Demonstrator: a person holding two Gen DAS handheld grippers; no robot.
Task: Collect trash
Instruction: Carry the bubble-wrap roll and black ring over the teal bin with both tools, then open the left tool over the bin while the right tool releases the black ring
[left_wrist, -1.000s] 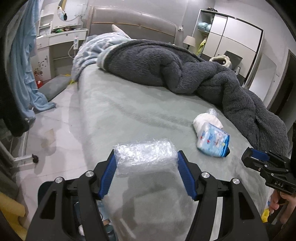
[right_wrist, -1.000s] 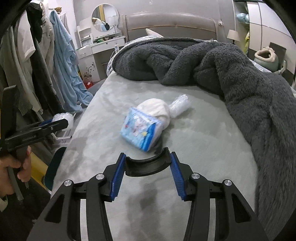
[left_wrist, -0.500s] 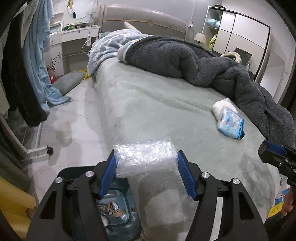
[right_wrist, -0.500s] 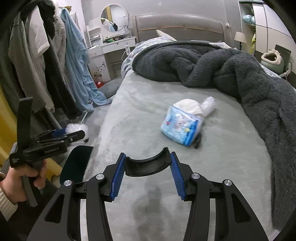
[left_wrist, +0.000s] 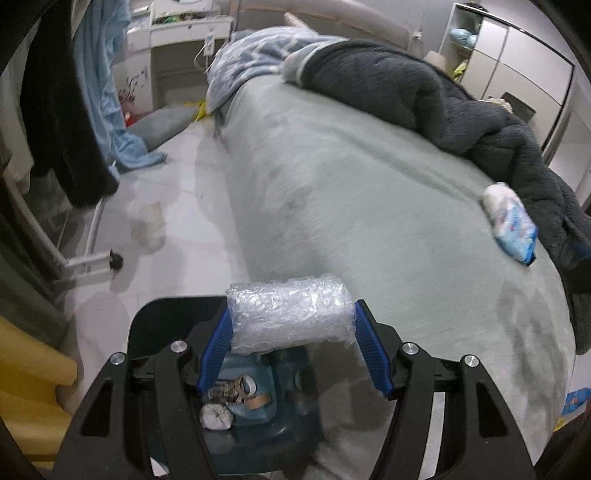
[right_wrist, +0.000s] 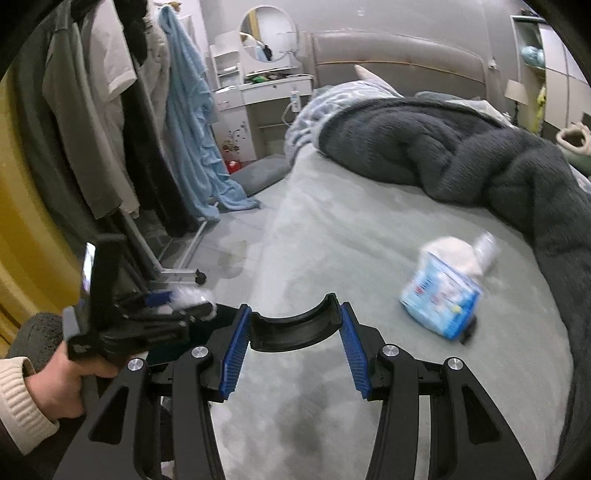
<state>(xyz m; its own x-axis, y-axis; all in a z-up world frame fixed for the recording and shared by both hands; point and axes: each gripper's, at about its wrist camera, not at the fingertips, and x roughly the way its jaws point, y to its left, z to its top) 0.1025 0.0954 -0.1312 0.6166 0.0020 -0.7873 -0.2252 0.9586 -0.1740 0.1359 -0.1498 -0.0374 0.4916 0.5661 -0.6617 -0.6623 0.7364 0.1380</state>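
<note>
Left gripper (left_wrist: 291, 349) jaws clamp bubble wrap (left_wrist: 290, 317) above bin (left_wrist: 258, 413) at 6 o'clock for release; right gripper (right_wrist: 291, 349) jaws apart, empty.

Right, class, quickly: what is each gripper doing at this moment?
Left gripper: shut on the bubble wrap wad, above the trash bin.
Right gripper: open, holding nothing, above the bed.

The bin (left_wrist: 162, 321) is largely hidden behind the left hand-held gripper (left_wrist: 291, 328) and its bubble-wrap wad (left_wrist: 290, 317); its contents are blurred. The tissue pack (right_wrist: 441, 295) is smeared, its print unreadable.
</note>
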